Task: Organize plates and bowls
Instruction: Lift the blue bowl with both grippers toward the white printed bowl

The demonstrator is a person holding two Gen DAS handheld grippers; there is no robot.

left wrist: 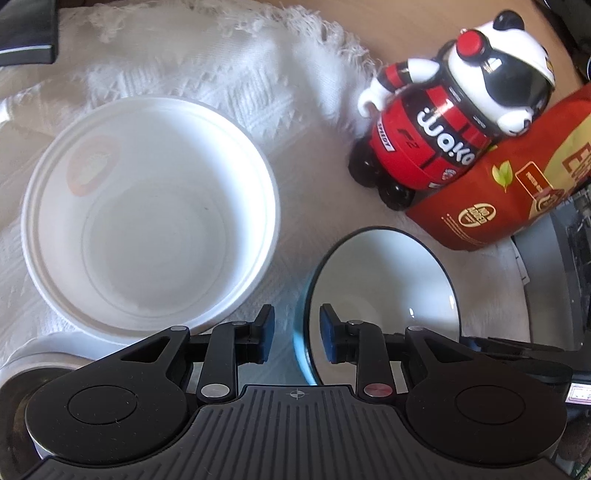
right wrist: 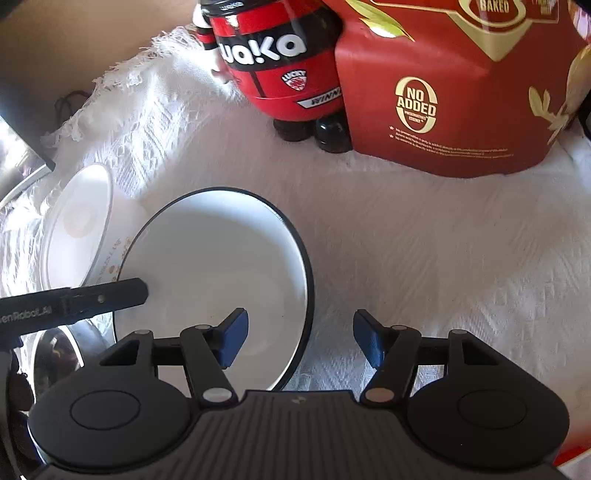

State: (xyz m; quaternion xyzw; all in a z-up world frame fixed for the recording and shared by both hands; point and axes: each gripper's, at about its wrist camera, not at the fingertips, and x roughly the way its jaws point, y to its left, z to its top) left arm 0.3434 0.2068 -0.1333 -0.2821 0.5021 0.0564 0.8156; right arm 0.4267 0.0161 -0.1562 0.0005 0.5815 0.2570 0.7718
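A large white plastic bowl (left wrist: 147, 206) sits on the white cloth at the left, empty. Right beside it is a smaller bowl (left wrist: 384, 280), blue outside, white inside, with a dark rim. My left gripper (left wrist: 297, 332) straddles this bowl's left rim, one blue pad outside and one inside, with a gap showing at the outer pad. In the right wrist view my right gripper (right wrist: 303, 339) straddles the same bowl's (right wrist: 214, 258) right rim, its pads well apart from the wall. One left finger (right wrist: 110, 295) reaches over the bowl's far side, and the white bowl (right wrist: 79, 221) lies behind it.
A red panda-shaped toy jar (left wrist: 436, 122) and a red snack packet (left wrist: 498, 192) stand close behind the bowls. The fringed white cloth (right wrist: 406, 240) covers the table, bare to the right. A shiny metal vessel (left wrist: 37, 365) sits near left, and a dark object (left wrist: 26, 33) far left.
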